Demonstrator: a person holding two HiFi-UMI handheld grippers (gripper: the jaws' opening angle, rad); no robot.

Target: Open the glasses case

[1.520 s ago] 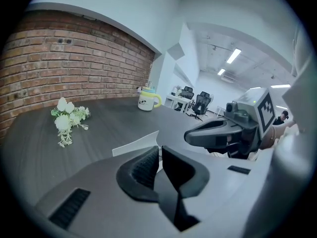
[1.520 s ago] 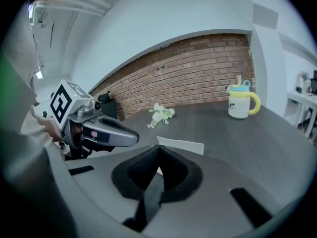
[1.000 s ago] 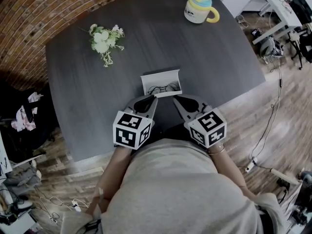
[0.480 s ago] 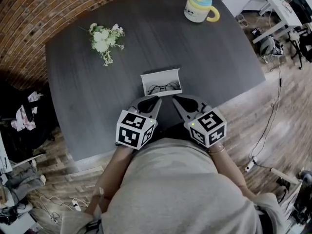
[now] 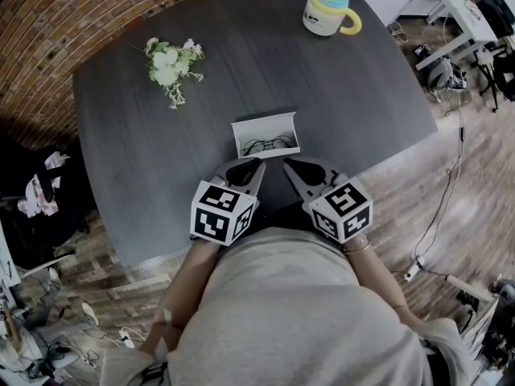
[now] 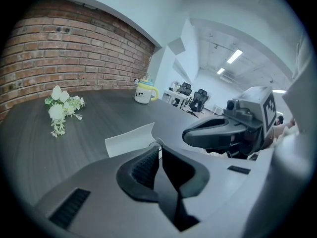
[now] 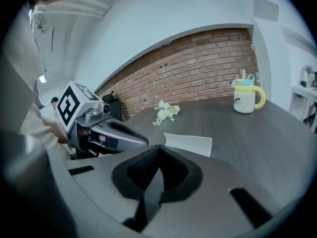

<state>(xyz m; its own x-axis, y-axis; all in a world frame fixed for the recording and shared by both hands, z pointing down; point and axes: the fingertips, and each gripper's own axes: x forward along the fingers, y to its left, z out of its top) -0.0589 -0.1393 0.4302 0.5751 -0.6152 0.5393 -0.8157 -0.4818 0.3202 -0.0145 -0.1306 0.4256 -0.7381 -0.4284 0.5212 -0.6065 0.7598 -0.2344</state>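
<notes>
A white glasses case [image 5: 265, 136] lies open on the dark table [image 5: 145, 151], its lid standing up at the far side and a pair of dark glasses [image 5: 268, 145] inside. My left gripper [image 5: 259, 164] is shut and empty, its tips just short of the case's near left corner. My right gripper [image 5: 286, 164] is shut and empty too, just short of the near right corner. In the left gripper view the case's white lid [image 6: 131, 138] rises past the closed jaws [image 6: 159, 150]. The right gripper view shows the lid [image 7: 189, 143] beyond its closed jaws [image 7: 158, 148].
A small bunch of white flowers [image 5: 172, 67] lies at the far left of the table. A yellow and pale blue cup [image 5: 327, 10] stands at the far right corner. A brick wall [image 5: 48, 30] runs behind the table. Cables lie on the wooden floor [image 5: 459, 183] at the right.
The left gripper has shifted slightly to the right, closer to the right one. The case and the right gripper stay where they were.
</notes>
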